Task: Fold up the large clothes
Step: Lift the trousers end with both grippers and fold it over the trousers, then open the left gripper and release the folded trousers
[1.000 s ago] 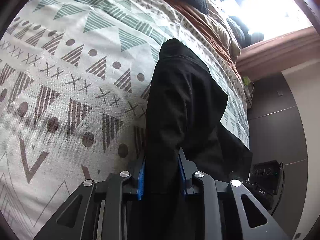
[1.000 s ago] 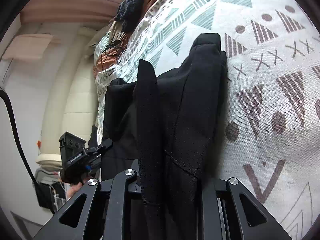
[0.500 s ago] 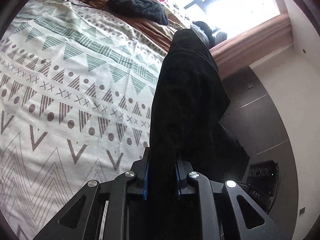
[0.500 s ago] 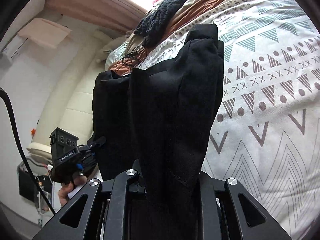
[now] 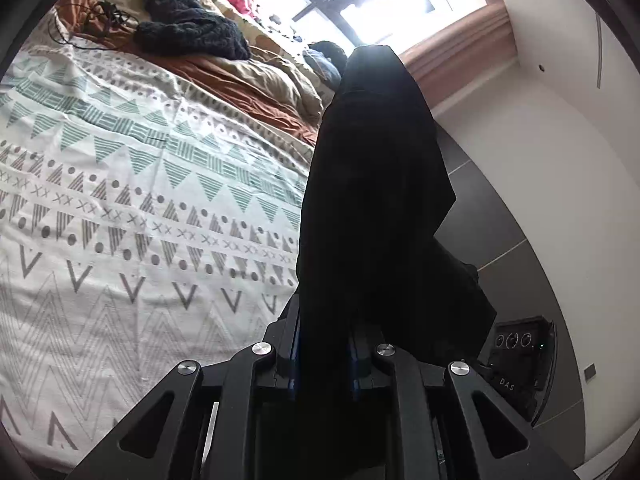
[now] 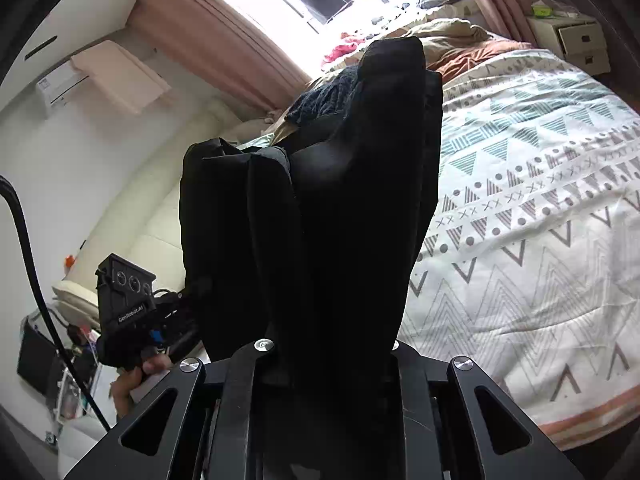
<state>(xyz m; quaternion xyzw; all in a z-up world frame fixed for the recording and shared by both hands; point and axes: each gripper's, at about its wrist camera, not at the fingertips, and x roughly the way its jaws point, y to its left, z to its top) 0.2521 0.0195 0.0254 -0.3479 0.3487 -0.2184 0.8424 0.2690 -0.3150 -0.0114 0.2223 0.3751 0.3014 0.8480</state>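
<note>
A large black garment (image 5: 372,200) hangs bunched between both grippers, lifted off the bed. My left gripper (image 5: 323,344) is shut on one edge of it; the cloth runs up between its blue-padded fingers. My right gripper (image 6: 328,344) is shut on another part of the black garment (image 6: 340,200), whose folds hide its fingertips. The left gripper (image 6: 128,312) shows at lower left in the right wrist view, held by a hand.
The bed with a patterned white quilt (image 5: 120,220) lies below, also in the right wrist view (image 6: 540,220). A dark knitted garment (image 5: 188,32) and brown bedding (image 5: 248,80) lie at its far end. A white bedside drawer unit (image 6: 576,40) stands near the window.
Both grippers have risen and tilted up with the garment; it has come off the quilt and now hangs in the air. More of the room and window shows.
</note>
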